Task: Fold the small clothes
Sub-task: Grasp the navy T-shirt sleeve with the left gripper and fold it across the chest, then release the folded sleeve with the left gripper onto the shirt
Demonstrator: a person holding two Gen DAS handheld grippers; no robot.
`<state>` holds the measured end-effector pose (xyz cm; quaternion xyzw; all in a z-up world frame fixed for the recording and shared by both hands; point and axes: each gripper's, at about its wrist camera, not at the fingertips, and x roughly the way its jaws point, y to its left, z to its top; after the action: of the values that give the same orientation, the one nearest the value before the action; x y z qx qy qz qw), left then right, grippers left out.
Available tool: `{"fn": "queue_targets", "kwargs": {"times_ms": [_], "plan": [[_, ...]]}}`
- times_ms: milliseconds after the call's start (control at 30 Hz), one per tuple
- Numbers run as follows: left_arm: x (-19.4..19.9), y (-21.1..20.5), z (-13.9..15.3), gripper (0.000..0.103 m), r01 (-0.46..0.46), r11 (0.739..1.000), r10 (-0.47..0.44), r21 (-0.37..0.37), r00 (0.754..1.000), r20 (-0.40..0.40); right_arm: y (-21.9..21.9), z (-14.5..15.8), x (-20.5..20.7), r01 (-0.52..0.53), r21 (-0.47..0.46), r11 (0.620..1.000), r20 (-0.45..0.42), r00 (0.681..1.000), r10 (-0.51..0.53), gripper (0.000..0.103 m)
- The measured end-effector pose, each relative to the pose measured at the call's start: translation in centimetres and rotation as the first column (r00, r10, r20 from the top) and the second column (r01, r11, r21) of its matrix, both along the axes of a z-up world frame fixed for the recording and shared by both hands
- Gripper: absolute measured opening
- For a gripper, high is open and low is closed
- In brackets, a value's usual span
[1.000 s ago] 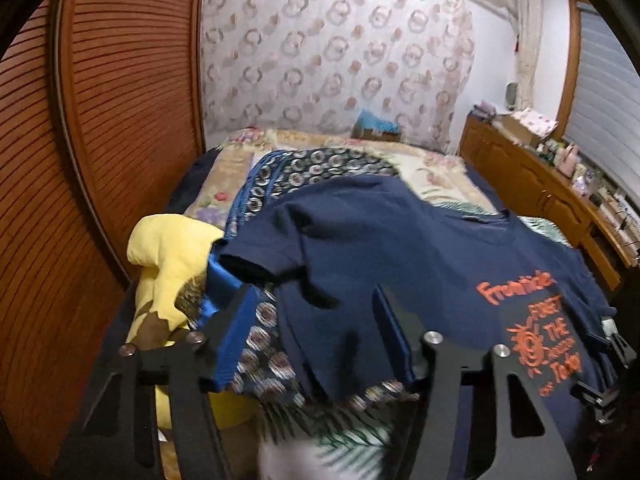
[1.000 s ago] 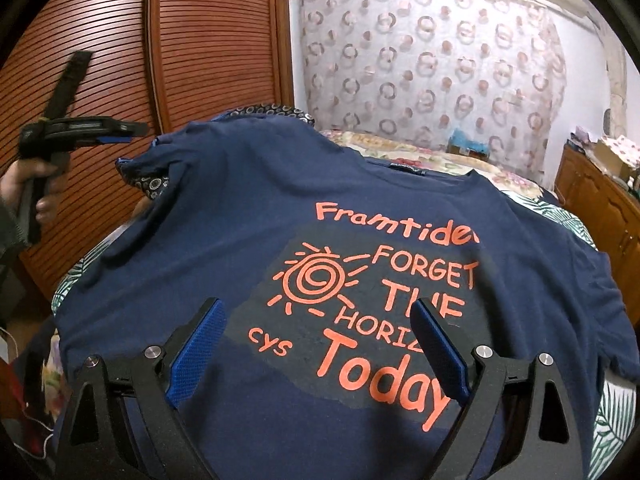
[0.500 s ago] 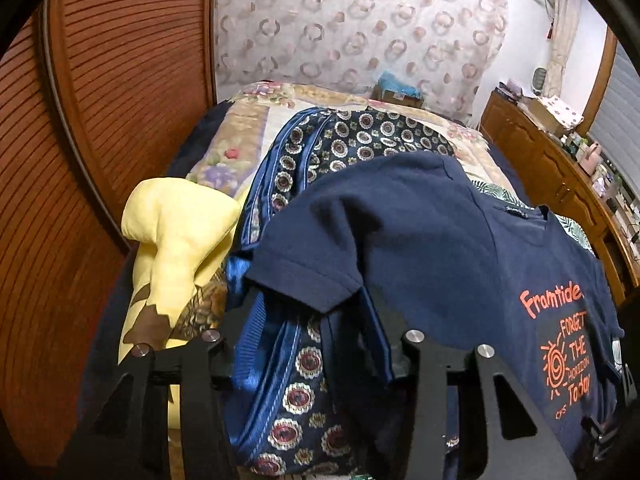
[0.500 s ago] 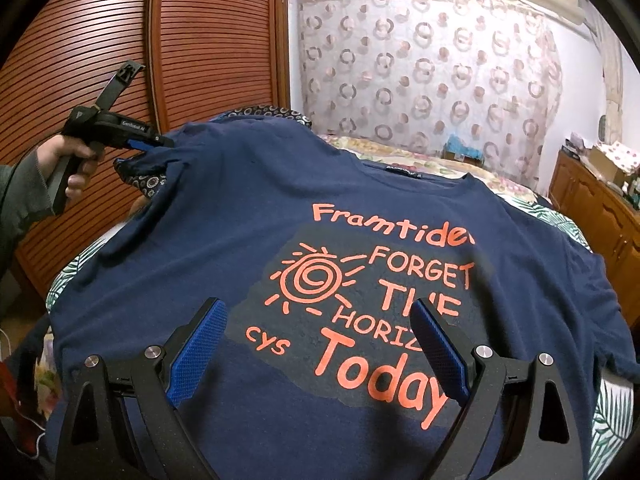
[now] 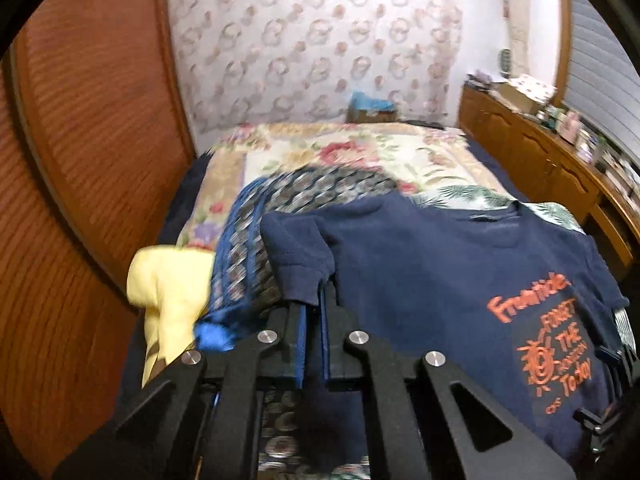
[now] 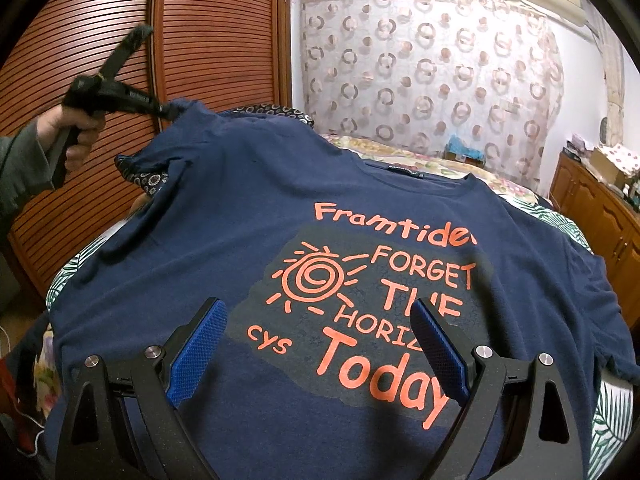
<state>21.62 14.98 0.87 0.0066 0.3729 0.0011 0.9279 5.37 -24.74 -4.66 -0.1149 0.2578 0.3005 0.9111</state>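
Left gripper (image 5: 314,300) jaws clench the navy T-shirt (image 6: 240,216) sleeve (image 5: 298,256) between them, lifting it for folding; right gripper (image 6: 316,344) jaws hover released above the print.

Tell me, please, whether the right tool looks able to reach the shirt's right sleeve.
Probably yes: the right tool hangs open over the navy T-shirt, and the right sleeve lies uncovered beside it.

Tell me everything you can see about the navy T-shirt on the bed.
The navy T-shirt looks like soft cotton knit, short-sleeved, with a round collar and a small label inside. Its orange print shows a spiral sun and "Framtiden FORGET THE HORIZON Today". It lies face up, spread over other clothes on the bed. The left gripper is shut on its sleeve hem, lifting it; the open right gripper hovers over the print.
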Motion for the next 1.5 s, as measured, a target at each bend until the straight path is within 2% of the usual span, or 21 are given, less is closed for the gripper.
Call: {"fn": "queue_targets", "kwargs": {"times_ms": [233, 367, 433, 500, 567, 600, 633, 667, 733, 800, 900, 1067, 1167, 1300, 1500], "plan": [[-0.2, -7.6, 3.1, 0.007, 0.181, 0.983, -0.181, 0.022, 0.983, 0.035, -0.1, 0.0, 0.1, 0.000, 0.000, 1.000, -0.002, 1.000, 0.000, 0.094], [0.6, -11.7, 3.8, 0.007, 0.254, 0.967, -0.254, 0.027, 0.967, 0.020, -0.3, 0.1, 0.2, -0.002, 0.000, 1.000, -0.005, 1.000, 0.002, 0.094], [0.6, -13.2, 4.0, 0.008, 0.265, 0.963, -0.267, 0.053, 0.963, 0.022, -0.2, 0.0, 0.1, -0.001, -0.001, 1.000, -0.008, 1.000, 0.001, 0.094], [0.5, -13.9, 4.0, 0.019, 0.272, 0.960, -0.275, 0.059, 0.961, 0.031, -0.4, 0.1, 0.4, 0.000, 0.000, 1.000, -0.012, 1.000, 0.000, 0.094], [0.2, -14.0, 3.9, 0.024, 0.275, 0.961, -0.277, 0.038, 0.960, 0.044, -0.5, 0.1, 0.4, 0.002, 0.003, 1.000, -0.017, 1.000, -0.002, 0.094], [0.0, -13.9, 3.7, 0.031, 0.286, 0.958, -0.287, 0.028, 0.957, 0.046, -0.5, 0.1, 0.5, 0.003, 0.005, 1.000, -0.019, 1.000, -0.002, 0.094], [-0.3, -13.9, 3.3, 0.034, 0.295, 0.955, -0.295, 0.022, 0.954, 0.042, -0.6, 0.1, 0.6, 0.004, 0.007, 1.000, -0.021, 1.000, -0.003, 0.094], [-0.5, -13.6, 2.9, 0.042, 0.294, 0.955, -0.295, 0.023, 0.955, 0.038, -0.7, 0.2, 0.7, 0.005, 0.008, 1.000, -0.023, 1.000, -0.005, 0.094], [-1.1, -13.5, 2.2, 0.048, 0.288, 0.957, -0.289, 0.023, 0.957, 0.038, -0.7, 0.2, 0.7, 0.006, 0.008, 1.000, -0.026, 1.000, -0.006, 0.094], [-1.8, -13.0, 1.1, 0.065, 0.281, 0.960, -0.281, 0.017, 0.959, 0.024, -0.7, 0.1, 0.8, 0.010, 0.011, 1.000, -0.028, 1.000, -0.010, 0.094], [-3.0, -12.7, -0.9, 0.076, 0.281, 0.960, -0.281, 0.002, 0.960, 0.018, -1.0, 0.1, 0.8, 0.017, 0.016, 1.000, -0.033, 0.999, -0.016, 0.094], [-4.5, -12.3, -5.3, 0.081, 0.271, 0.961, -0.273, -0.056, 0.961, -0.035, -1.5, 0.2, 0.7, 0.031, 0.035, 0.999, -0.035, 0.999, -0.030, 0.094], [-4.9, -12.9, -7.6, 0.081, 0.270, 0.961, -0.273, -0.053, 0.959, -0.074, -1.9, 0.3, 0.7, 0.044, 0.054, 0.998, -0.036, 0.998, -0.042, 0.094], [-5.2, -13.9, -9.2, 0.081, 0.281, 0.958, -0.285, -0.050, 0.955, -0.085, -2.7, 0.7, 0.8, 0.059, 0.081, 0.995, -0.048, 0.997, -0.055, 0.094], [-5.7, -15.4, -10.2, 0.082, 0.305, 0.952, -0.306, -0.027, 0.947, -0.096, -5.1, 1.5, 1.2, 0.094, 0.092, 0.991, -0.053, 0.995, -0.089, 0.094]]}}
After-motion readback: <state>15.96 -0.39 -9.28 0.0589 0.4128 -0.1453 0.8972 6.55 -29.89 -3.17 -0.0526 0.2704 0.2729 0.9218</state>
